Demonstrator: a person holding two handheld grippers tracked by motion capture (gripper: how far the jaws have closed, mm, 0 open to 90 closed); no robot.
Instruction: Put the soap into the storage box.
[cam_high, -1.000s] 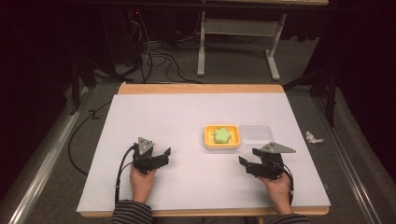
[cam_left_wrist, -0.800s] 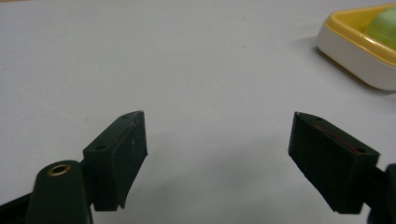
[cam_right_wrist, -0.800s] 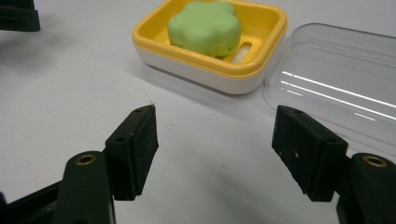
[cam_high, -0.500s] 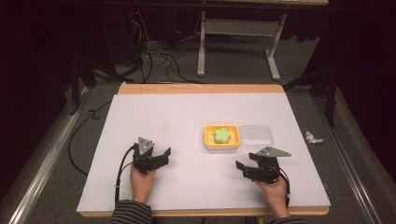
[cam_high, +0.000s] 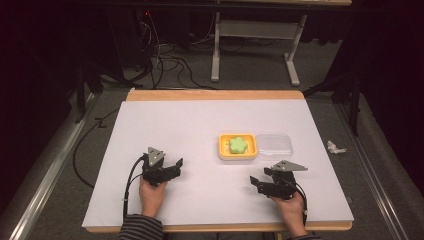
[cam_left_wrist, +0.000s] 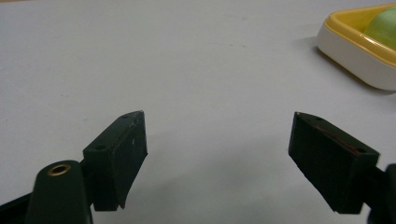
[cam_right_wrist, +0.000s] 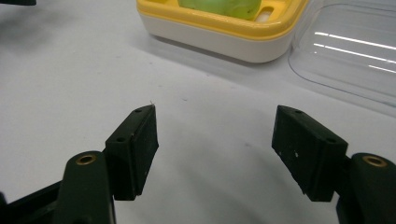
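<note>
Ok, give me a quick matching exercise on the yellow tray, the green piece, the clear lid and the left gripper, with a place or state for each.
1 yellow tray
2 green piece
3 clear lid
4 left gripper

A lies in the tray
B jaws open, nothing between them
C flat on the table, right of the tray
D holds the green piece

Pairs: 1-D, 2-A, 3-C, 4-B

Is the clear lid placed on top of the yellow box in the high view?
No, the clear lid lies on the table beside the yellow box, which is open with a green thing inside.
</note>
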